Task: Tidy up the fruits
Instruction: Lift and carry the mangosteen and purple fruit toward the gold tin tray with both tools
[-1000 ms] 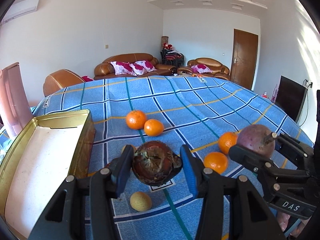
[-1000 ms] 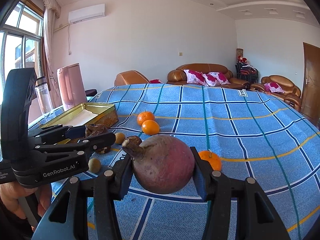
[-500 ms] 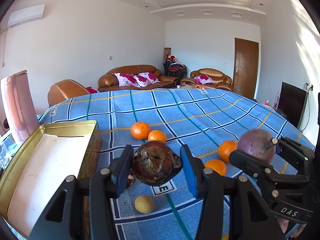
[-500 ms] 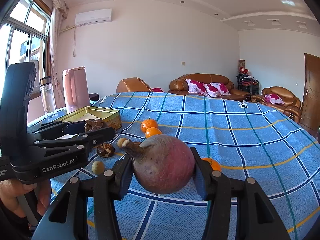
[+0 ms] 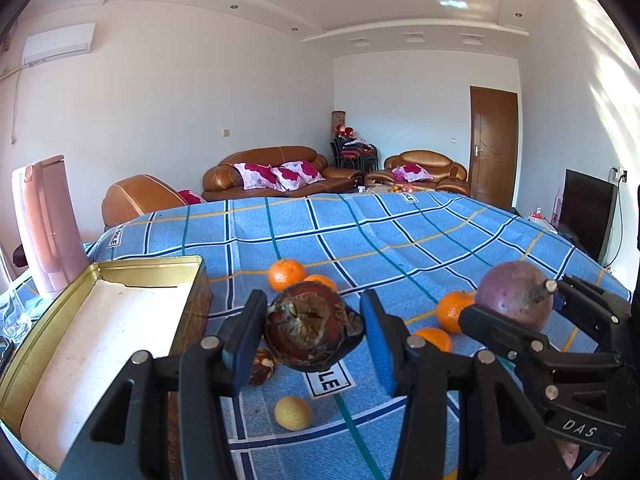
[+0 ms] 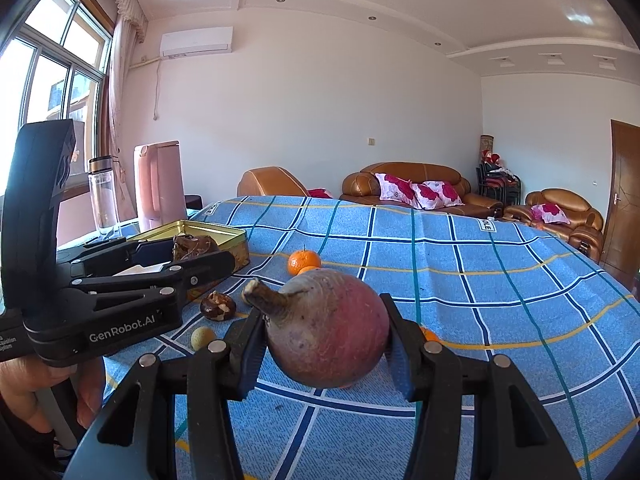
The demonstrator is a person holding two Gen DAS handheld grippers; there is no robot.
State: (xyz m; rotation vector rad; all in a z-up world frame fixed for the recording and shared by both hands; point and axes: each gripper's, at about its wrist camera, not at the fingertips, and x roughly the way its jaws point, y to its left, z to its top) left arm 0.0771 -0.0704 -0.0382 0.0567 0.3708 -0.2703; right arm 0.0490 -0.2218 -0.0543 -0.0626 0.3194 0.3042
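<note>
Left claw (image 5: pixel 314 334): clamped on a dark brown, cracked fruit (image 5: pixel 312 330), one blue pad pressed to each side, the fruit lifted clear of the cloth.
Right claw (image 6: pixel 326 338): clamped on a round purple fruit with a stub stem (image 6: pixel 326 330); the stem points to the claw's left, and the fruit is held above the cloth.
Claws to each other: side by side, apart, both pointing slightly downward over the table.
Below the left claw: a small yellow fruit (image 5: pixel 293 413) lies on the cloth, and a small brown husked fruit (image 5: pixel 262 366) lies just under the left finger.
Ahead of the left claw: two oranges (image 5: pixel 286 275) sit close together, the nearer one partly hidden by the held fruit.
Between the claws: two more oranges (image 5: pixel 454 312) rest on the cloth, one behind the other.
Left of the left claw: an open gold tin (image 5: pixel 44 344) with a pale bare floor, its near corner just beside the left finger.
Beyond the tin: a pink jug (image 5: pixel 44 224) stands upright at the table's edge.
Under everything: a blue checked tablecloth (image 5: pixel 360 236).
Hand: a person's hand (image 6: pixel 24 388) grips the left claw's handle.
</note>
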